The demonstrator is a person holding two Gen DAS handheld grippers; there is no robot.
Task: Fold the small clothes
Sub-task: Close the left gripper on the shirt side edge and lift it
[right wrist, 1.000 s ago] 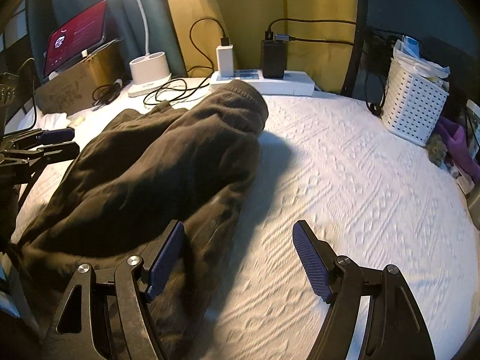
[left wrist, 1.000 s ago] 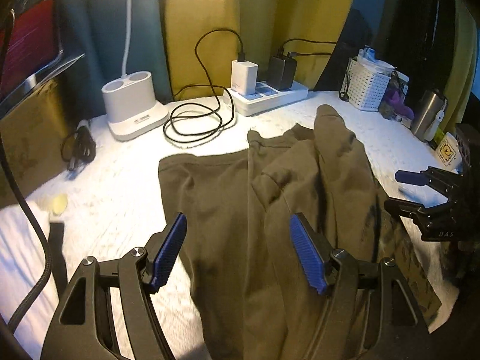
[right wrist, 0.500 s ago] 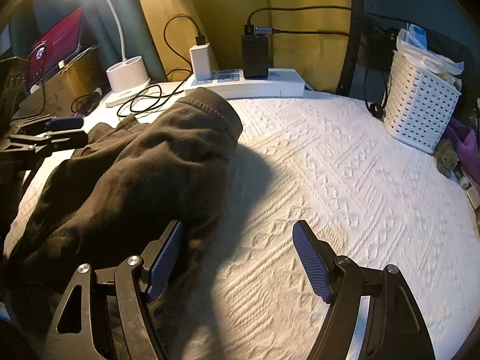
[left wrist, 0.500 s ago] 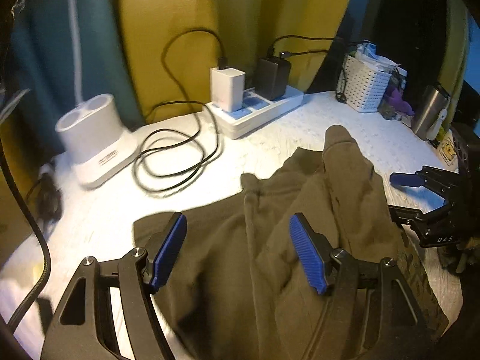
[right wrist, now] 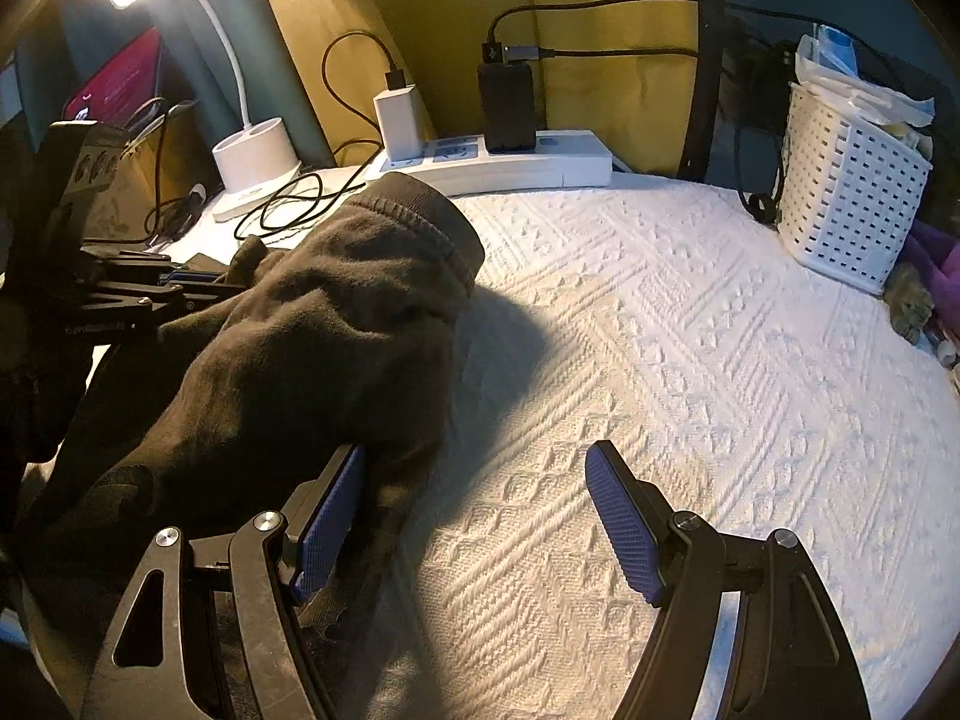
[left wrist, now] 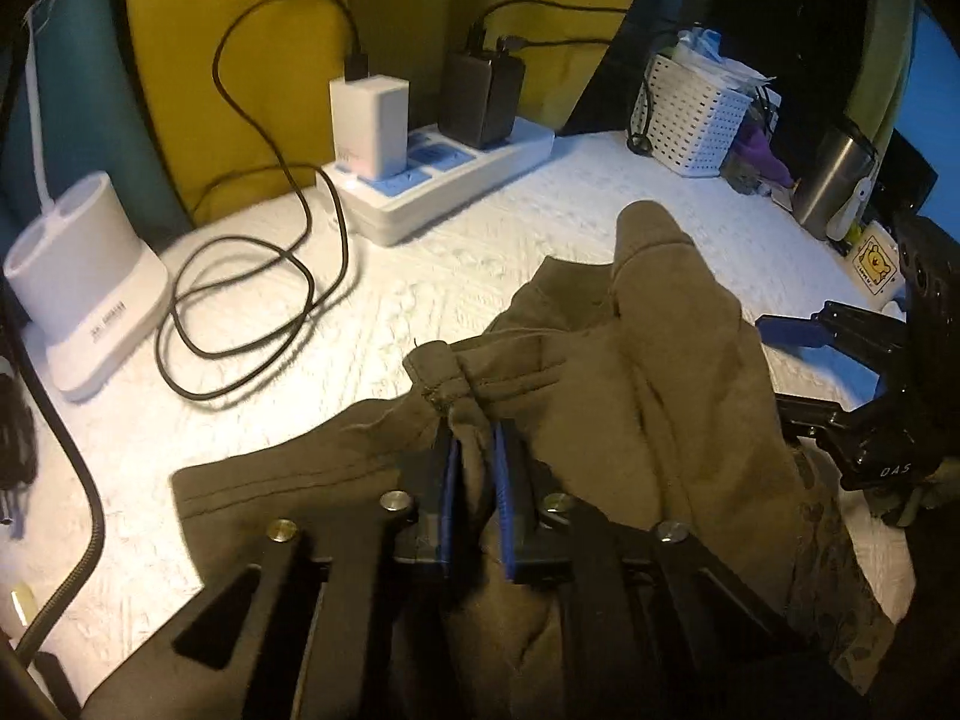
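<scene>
An olive-brown garment (left wrist: pixel 660 390) lies bunched on the white textured cloth (left wrist: pixel 480 264), one cuffed end (right wrist: pixel 432 222) pointing at the power strip. My left gripper (left wrist: pixel 477 438) has its jaws closing, and the blue pads pinch a raised fold near the garment's stitched hem. The right wrist view shows that gripper (right wrist: pixel 204 279) at the garment's far left side. My right gripper (right wrist: pixel 477 450) stands open at the garment's near right edge. Its left pad (right wrist: pixel 330 516) touches the fabric and its right pad (right wrist: pixel 624 522) hangs over bare cloth. The left wrist view also shows my right gripper (left wrist: pixel 798 369).
A power strip (left wrist: pixel 444 180) with two chargers, a coiled black cable (left wrist: pixel 252 300) and a white lamp base (left wrist: pixel 78 276) line the back. A white basket (right wrist: pixel 852 180), a steel tumbler (left wrist: pixel 834 180) and a mug (left wrist: pixel 876 264) stand at the right. Camouflage cloth (left wrist: pixel 828 540) lies under the garment.
My left gripper moved forward over the garment toward its hem and went from wide open to shut on a fold. The right gripper stayed open and shifted only slightly.
</scene>
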